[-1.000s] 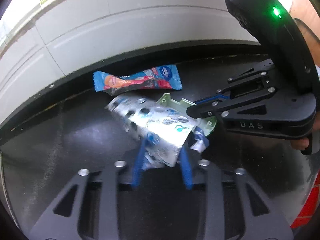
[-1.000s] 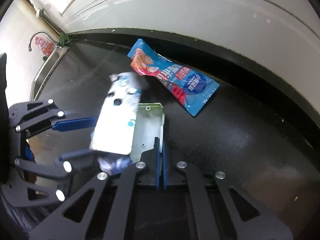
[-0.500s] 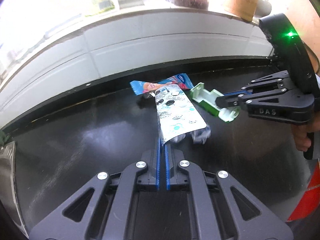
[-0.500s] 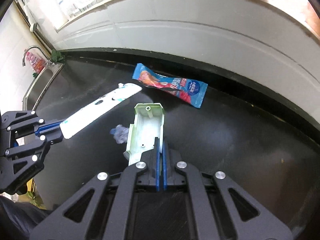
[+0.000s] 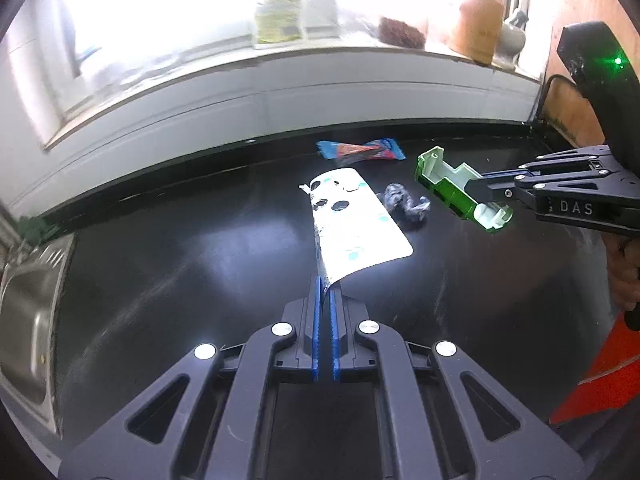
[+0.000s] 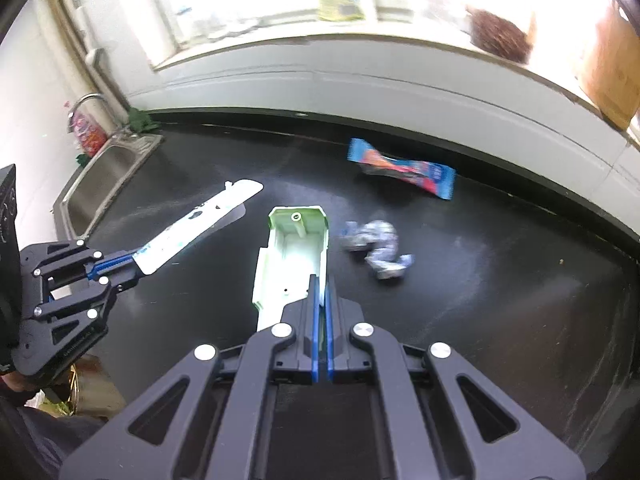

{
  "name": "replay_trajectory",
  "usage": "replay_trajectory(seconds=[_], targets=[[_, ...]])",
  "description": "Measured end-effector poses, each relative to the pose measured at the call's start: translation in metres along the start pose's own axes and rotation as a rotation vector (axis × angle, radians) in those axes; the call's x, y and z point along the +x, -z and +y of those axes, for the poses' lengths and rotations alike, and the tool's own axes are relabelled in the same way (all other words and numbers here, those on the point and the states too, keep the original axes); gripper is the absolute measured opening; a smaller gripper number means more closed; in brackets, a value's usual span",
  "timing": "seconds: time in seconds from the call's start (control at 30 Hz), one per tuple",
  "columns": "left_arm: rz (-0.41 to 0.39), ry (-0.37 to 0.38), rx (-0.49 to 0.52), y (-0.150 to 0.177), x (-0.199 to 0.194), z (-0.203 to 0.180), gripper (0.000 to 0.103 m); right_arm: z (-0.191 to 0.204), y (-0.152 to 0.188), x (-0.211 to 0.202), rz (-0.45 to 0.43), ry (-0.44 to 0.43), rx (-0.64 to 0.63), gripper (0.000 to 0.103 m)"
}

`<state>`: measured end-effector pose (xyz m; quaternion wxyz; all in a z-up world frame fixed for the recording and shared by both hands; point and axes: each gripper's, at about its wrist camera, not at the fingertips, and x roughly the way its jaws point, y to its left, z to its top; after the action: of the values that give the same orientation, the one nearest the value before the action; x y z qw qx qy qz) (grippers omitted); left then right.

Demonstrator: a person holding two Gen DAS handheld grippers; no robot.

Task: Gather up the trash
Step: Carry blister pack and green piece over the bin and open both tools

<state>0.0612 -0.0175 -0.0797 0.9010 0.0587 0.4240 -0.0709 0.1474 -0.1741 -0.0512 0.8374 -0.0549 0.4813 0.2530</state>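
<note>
A: What trash is up in the air?
B: A flat white blister sheet point(image 5: 352, 226) with holes, and a green-and-white plastic tray point(image 6: 294, 256), tilted.
A: And on the black bench point(image 5: 180, 264)?
B: A crumpled foil ball point(image 6: 378, 248), and a blue-and-red wrapper point(image 6: 402, 168) lying flat near the wall.

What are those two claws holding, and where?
Left gripper pinches the white blister sheet by its near edge; right gripper clamps the green plastic casing's side wall.

Count on and over the black counter point(image 5: 160, 264): one white blister sheet point(image 5: 352, 232), one green plastic tray point(image 5: 460, 192), one crumpled foil wad point(image 5: 404, 204), one blue snack wrapper point(image 5: 360, 150), two hand-held grippers, one sink point(image 5: 20, 320) far left.
</note>
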Motion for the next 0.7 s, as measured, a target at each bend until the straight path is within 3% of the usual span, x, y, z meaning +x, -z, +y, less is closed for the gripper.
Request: replay_trajectory(seconds=[0.27,0.5,0.7], targets=[[-0.014,-0.129,-0.108,0.07,-0.069,0.064,0.003,0.124,0.002,0.006,-0.007,-0.118,-0.118,0.003],[0.019,-0.324,-0.3,0.17,-0.148,0.143,0.003,0.273,0.009,0.03,0.04,-0.298,-0.312,0.003],[0.073,-0.483,-0.519,0.266,-0.211,0.195,0.003,0.405,0.039,0.046,0.118,-0.457,-0.498,0.003]])
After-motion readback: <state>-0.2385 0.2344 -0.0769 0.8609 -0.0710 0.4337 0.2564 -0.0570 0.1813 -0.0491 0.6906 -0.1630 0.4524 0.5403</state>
